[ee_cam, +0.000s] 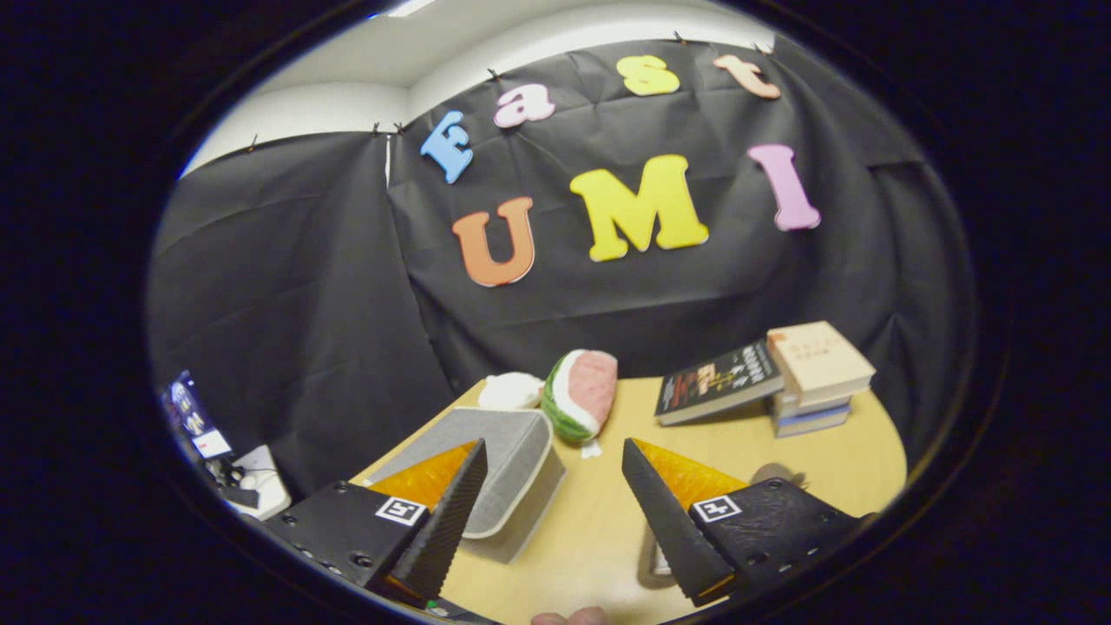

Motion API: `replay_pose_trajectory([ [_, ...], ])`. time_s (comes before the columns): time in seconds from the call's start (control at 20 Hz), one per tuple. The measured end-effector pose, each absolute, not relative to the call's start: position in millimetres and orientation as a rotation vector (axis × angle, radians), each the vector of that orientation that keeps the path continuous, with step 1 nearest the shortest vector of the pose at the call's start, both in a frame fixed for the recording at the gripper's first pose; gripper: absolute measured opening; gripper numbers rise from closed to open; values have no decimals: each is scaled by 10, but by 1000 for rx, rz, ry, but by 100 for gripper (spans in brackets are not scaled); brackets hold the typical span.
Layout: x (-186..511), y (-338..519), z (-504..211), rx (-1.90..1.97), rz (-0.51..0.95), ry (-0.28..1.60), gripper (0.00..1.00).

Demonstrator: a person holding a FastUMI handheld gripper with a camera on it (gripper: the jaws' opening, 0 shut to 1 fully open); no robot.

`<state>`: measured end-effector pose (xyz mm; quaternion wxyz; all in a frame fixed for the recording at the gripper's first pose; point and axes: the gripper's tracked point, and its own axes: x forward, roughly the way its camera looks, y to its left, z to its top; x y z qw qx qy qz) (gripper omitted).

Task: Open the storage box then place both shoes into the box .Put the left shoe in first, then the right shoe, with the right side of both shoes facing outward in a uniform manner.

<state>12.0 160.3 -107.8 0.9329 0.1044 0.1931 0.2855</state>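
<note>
1. Storage box (508, 473), grey with its lid closed, sits on the wooden table (781, 451), just ahead of the left finger.
2. Gripper (551, 473) fingers spread wide, nothing between them.
3. Watermelon-slice plush (580, 395) and a white plush (510, 391) lie beyond the box.
4. Stacked books (811, 378) well off right.

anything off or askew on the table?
One book leans tilted against the book stack instead of lying flat. The storage box sits by the table edge, lid shut. A watermelon plush lies beyond it. Gripper open, holding nothing.
</note>
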Motion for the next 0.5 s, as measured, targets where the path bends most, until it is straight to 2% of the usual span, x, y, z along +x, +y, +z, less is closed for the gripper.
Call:
replay_pose_trajectory([
  [0.5, 201, 2399, -2103, 562, 709, 775, 95],
])
